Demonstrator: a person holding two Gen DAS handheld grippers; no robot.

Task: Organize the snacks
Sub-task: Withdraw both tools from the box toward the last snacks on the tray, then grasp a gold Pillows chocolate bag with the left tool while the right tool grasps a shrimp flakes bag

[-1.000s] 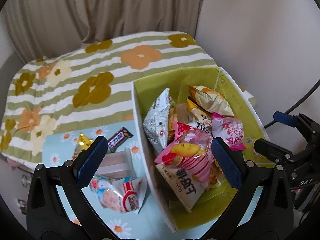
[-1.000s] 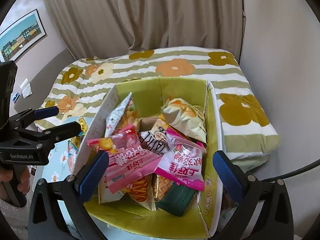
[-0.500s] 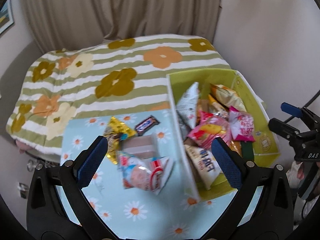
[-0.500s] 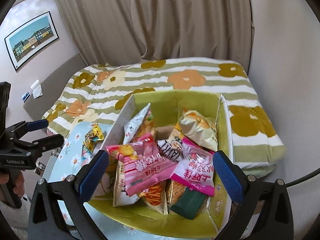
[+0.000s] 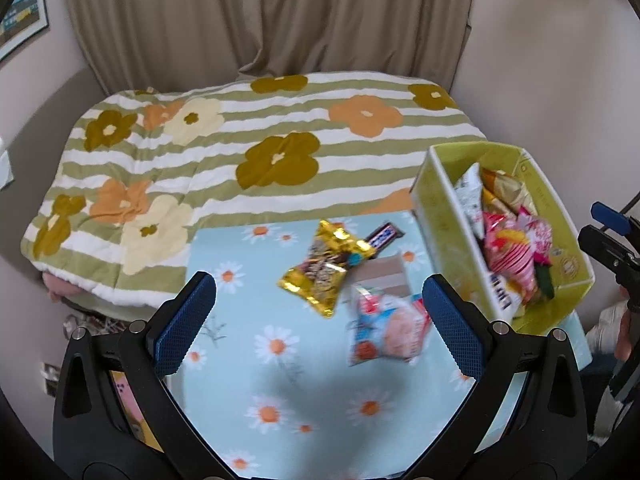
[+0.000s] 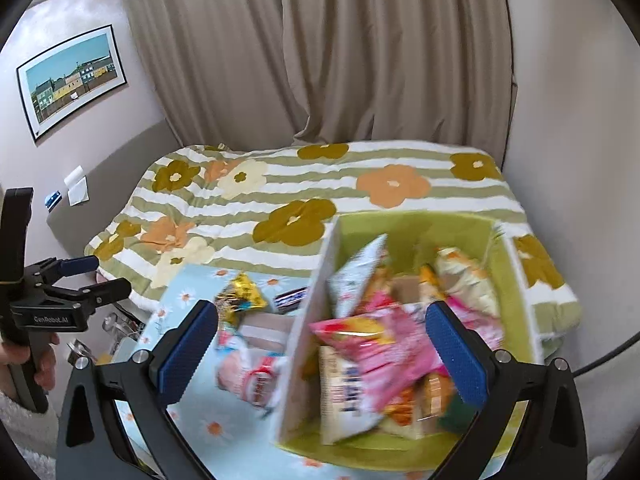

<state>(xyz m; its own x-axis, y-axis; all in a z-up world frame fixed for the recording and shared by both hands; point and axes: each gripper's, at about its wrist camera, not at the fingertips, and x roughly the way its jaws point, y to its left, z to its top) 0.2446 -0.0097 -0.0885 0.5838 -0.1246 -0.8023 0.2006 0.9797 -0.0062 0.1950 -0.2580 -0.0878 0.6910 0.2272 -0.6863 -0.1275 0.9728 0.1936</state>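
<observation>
The left hand-held gripper (image 5: 318, 316) hangs above the pale blue daisy-print surface (image 5: 248, 360) with its blue-padded jaws spread wide and nothing between them. Just ahead of it and a little toward its right finger lies the loose pile still to be sorted. Nearest is a white and red plastic snack packet (image 5: 386, 328), almost under the right pad. Beyond that is a flat beige wrapped bar (image 5: 386, 278), then a crinkled gold foil snack bag (image 5: 324, 266), and farthest a dark chocolate bar in a blue and white wrapper (image 5: 382, 236). The gold bag's long axis runs diagonally, from near left to far right, slanting across the line of the jaws.

The right hand-held gripper (image 6: 320, 344) is likewise wide open and empty. It hovers over the near left edge of the lime-green cardboard box (image 6: 416, 232), its right pad over the heap of bagged snacks inside, topped by a pink striped packet (image 6: 384, 344). In its view the box's pale left wall (image 6: 308, 320) stands between the loose pile and the packed snacks.

The box sits at the right end of the surface, against a bed with a green-striped flowered quilt (image 5: 240, 144). By my reading the left gripper is the nearer one to the loose pile, which lies straight ahead of it, so a short reach forward and down should serve.
</observation>
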